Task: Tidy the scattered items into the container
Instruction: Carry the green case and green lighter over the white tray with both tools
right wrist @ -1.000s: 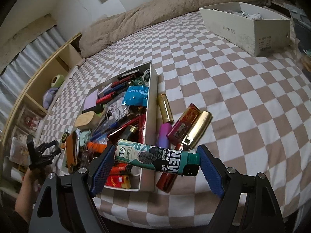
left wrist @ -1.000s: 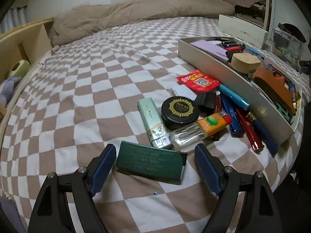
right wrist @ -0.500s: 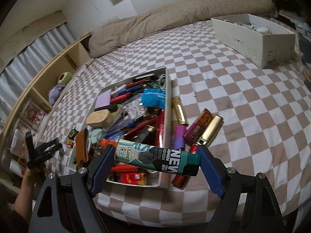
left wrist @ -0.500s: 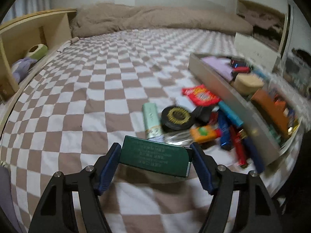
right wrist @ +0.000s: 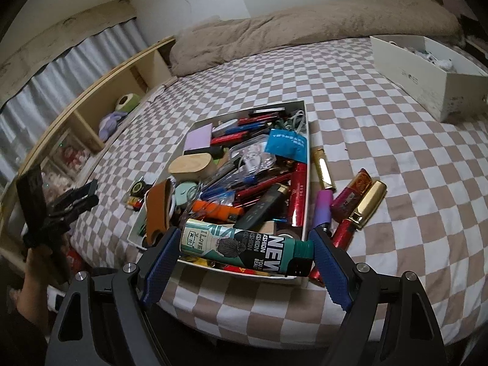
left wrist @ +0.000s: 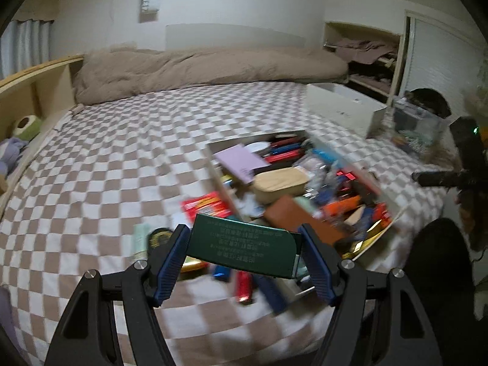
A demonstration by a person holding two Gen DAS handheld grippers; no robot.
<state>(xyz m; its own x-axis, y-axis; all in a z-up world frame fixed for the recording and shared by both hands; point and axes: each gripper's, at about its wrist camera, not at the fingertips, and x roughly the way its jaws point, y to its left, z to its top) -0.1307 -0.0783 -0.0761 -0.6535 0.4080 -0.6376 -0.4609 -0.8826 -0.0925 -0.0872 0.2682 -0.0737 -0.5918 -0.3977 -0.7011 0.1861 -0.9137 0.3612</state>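
Tongs, two: left tongs (left wrist: 244,254) clamp one green box (left wrist: 242,250), right tongs (right wrist: 245,251) one teal tube (right wrist: 247,247).

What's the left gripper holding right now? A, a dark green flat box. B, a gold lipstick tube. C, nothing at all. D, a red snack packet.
A: the left gripper has its blue pads pressed on both ends of the dark green flat box, lifted above the checkered bedspread.
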